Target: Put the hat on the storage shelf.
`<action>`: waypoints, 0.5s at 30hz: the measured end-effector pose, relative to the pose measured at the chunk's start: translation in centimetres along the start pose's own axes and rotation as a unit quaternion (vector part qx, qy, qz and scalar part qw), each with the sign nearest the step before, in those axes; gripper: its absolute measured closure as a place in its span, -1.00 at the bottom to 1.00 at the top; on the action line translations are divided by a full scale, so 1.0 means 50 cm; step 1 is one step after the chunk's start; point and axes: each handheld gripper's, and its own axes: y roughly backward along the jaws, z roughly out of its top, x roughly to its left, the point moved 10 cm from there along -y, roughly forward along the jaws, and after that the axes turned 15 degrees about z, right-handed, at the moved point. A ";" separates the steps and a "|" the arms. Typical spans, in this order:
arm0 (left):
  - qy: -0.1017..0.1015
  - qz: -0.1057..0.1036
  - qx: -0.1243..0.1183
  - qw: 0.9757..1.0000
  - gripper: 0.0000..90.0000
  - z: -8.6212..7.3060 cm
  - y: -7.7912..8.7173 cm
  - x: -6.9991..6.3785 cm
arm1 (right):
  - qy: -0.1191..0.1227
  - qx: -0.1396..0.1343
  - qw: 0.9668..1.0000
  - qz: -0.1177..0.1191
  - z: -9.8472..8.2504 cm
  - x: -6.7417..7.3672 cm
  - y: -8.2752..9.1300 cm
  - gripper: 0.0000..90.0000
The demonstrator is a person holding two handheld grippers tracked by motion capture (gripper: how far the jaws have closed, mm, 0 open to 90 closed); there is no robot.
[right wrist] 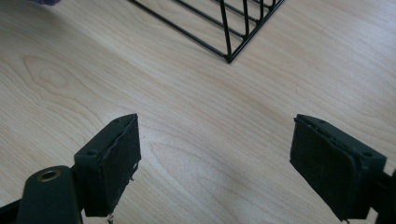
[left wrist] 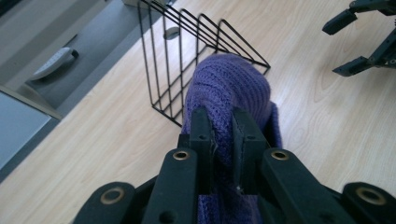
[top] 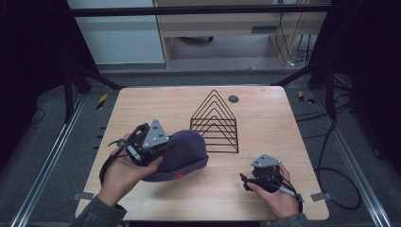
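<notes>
A purple knit beanie [top: 185,155] with a small red tag lies on the left half of the wooden table [top: 156,106]. My left gripper [top: 163,147] is shut on its near edge; in the left gripper view the two black jaws pinch a fold of the purple beanie [left wrist: 231,91] at my left gripper [left wrist: 223,133]. A black wire rack [top: 215,124] of nested triangles stands just behind the hat, and the wire rack [left wrist: 187,51] shows beyond it. My right gripper [top: 245,182] rests low at the front right, open, and nothing lies between the wide-set jaws of my right gripper [right wrist: 215,154].
A small grey round disc [top: 233,99] is set in the tabletop behind the rack. Dark floor, metal rails and cables surround the table. A corner of the wire rack [right wrist: 229,28] lies ahead of the right jaws, with bare wood [right wrist: 187,116] between.
</notes>
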 end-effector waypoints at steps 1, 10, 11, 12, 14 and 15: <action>0.002 0.001 -0.002 1.000 0.78 0.003 0.003 0.005 | -0.001 -0.006 1.000 0.001 0.003 0.000 0.003 -0.64; 0.005 0.010 -0.022 1.000 0.78 0.052 0.035 0.052 | -0.003 -0.039 0.999 0.018 0.030 0.018 0.021 -0.65; 0.005 0.012 -0.025 1.000 0.78 0.059 0.039 0.056 | 0.004 -0.041 0.999 0.018 0.036 0.022 0.023 -0.65; 0.004 0.012 -0.027 1.000 0.78 0.066 0.043 0.059 | 0.004 -0.044 0.999 0.022 0.042 0.029 0.027 -0.65; 0.001 0.017 -0.033 0.999 0.78 0.079 0.051 0.068 | 0.012 -0.052 0.998 0.030 0.057 0.041 0.032 -0.65; -0.001 0.017 -0.036 0.999 0.78 0.084 0.055 0.072 | 0.013 -0.055 0.998 0.034 0.064 0.046 0.035 -0.65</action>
